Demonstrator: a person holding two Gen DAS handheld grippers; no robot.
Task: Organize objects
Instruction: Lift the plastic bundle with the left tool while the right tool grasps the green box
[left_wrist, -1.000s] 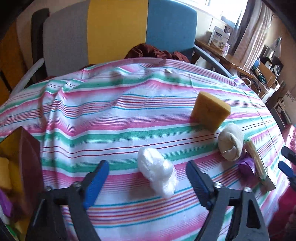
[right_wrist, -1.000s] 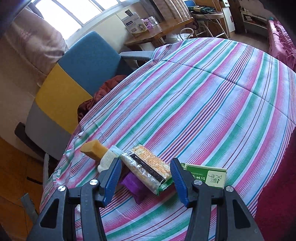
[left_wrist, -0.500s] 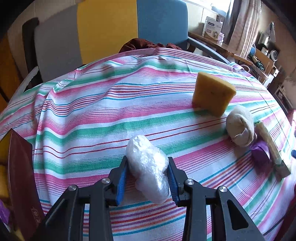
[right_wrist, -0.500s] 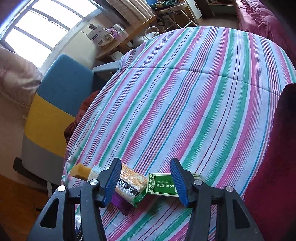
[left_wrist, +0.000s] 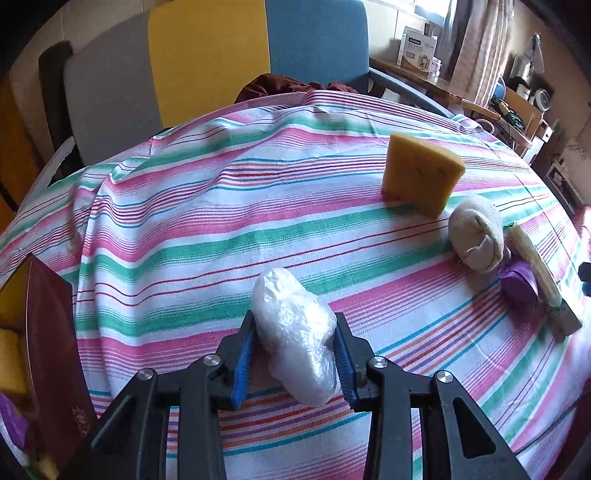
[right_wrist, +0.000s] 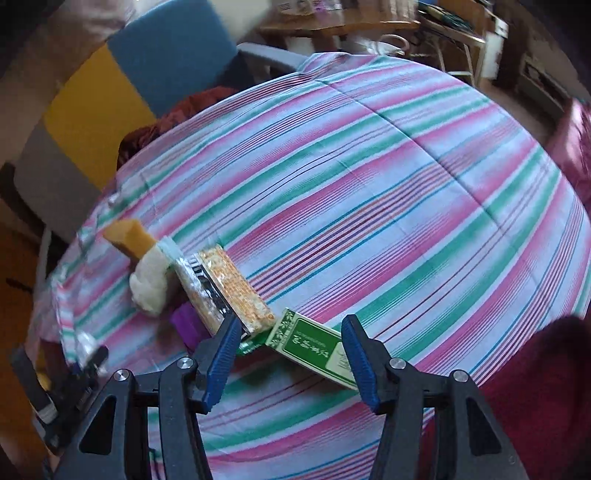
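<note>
Since a second ago my left gripper (left_wrist: 293, 347) went from spread around the plastic wad (left_wrist: 295, 332) to pinching it, both blue pads pressed on its sides. Wad's long axis runs straight away from me, far end pointing at the sponge (left_wrist: 421, 177); near end droops toward the tablecloth (left_wrist: 207, 229). Can't tell if it's lifted clear of the cloth. Right of the wad: sponge standing on edge, rolled sock (left_wrist: 476, 236) just beside it, then purple roll (left_wrist: 519, 286) touching the cracker pack (left_wrist: 539, 273). Dark red box (left_wrist: 55, 354) sits left of the wad.

My right gripper (right_wrist: 291, 354) has swung over to the green box (right_wrist: 310, 345), fingers spread wide, nothing held. Green box lies flat between them, long axis slanting left-far to right-near, far corner beside the cracker pack's end. View is blurred.
</note>
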